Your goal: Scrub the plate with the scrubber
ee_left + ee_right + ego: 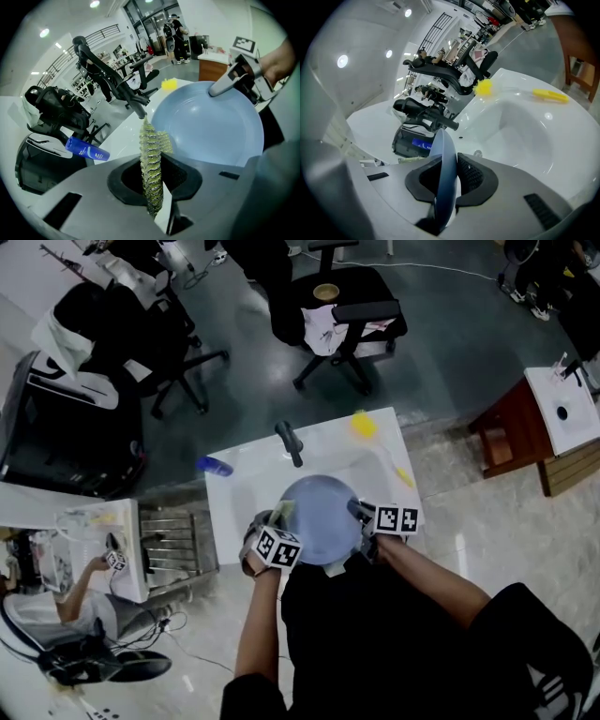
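A pale blue plate (321, 518) hangs over the white sink (248, 486). My right gripper (366, 517) is shut on the plate's right rim; the right gripper view shows the plate (446, 174) edge-on between the pads. My left gripper (270, 524) is at the plate's left edge, shut on a green-yellow scrubber (151, 168). In the left gripper view the scrubber stands upright between the jaws, its tip beside the plate (211, 126), with the right gripper (216, 89) on the far rim.
A black faucet (289, 442) stands at the back of the sink. A blue bottle (215, 466) lies at the sink's left, a yellow brush (364, 425) at its back right. Office chairs (342, 315) and a metal rack (176, 538) surround the sink.
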A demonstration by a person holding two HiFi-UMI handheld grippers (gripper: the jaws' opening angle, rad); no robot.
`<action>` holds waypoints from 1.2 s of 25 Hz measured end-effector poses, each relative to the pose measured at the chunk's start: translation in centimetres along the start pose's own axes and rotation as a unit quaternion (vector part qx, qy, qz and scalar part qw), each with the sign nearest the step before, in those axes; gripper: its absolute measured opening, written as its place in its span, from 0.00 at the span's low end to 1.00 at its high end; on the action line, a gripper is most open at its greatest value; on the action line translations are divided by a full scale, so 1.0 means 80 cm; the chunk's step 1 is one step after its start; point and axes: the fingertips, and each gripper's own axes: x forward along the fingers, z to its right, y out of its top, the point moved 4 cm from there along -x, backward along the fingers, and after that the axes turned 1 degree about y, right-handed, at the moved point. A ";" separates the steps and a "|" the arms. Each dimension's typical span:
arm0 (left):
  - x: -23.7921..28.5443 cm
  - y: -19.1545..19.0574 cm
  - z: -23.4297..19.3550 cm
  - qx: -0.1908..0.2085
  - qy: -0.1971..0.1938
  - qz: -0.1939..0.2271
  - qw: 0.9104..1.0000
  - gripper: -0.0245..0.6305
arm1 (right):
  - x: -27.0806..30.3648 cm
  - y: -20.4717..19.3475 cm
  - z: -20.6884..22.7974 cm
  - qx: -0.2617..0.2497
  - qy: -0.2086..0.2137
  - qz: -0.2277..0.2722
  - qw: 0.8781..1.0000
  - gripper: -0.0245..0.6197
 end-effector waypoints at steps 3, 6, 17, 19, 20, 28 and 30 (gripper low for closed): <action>-0.002 -0.003 0.004 0.000 -0.006 -0.002 1.000 0.13 | 0.002 0.001 0.000 -0.002 -0.002 -0.002 1.000 0.10; -0.005 -0.002 0.007 -0.002 -0.009 -0.001 1.000 0.13 | 0.003 0.006 0.002 0.000 -0.003 -0.001 1.000 0.10; -0.014 -0.002 0.013 -0.015 -0.011 0.008 1.000 0.13 | 0.005 0.018 0.008 0.016 -0.013 0.023 1.000 0.10; -0.014 -0.002 0.015 -0.010 -0.010 0.008 1.000 0.13 | 0.007 0.020 0.008 0.015 -0.012 0.025 1.000 0.10; -0.014 -0.002 0.016 -0.008 -0.011 0.008 1.000 0.13 | 0.008 0.020 0.008 0.015 -0.013 0.025 0.999 0.10; -0.023 -0.004 0.024 -0.022 -0.020 0.017 0.999 0.13 | 0.010 0.031 0.006 0.021 -0.017 0.037 0.999 0.10; -0.025 -0.004 0.025 -0.020 -0.019 0.019 0.999 0.13 | 0.012 0.034 0.005 0.020 -0.018 0.040 0.999 0.10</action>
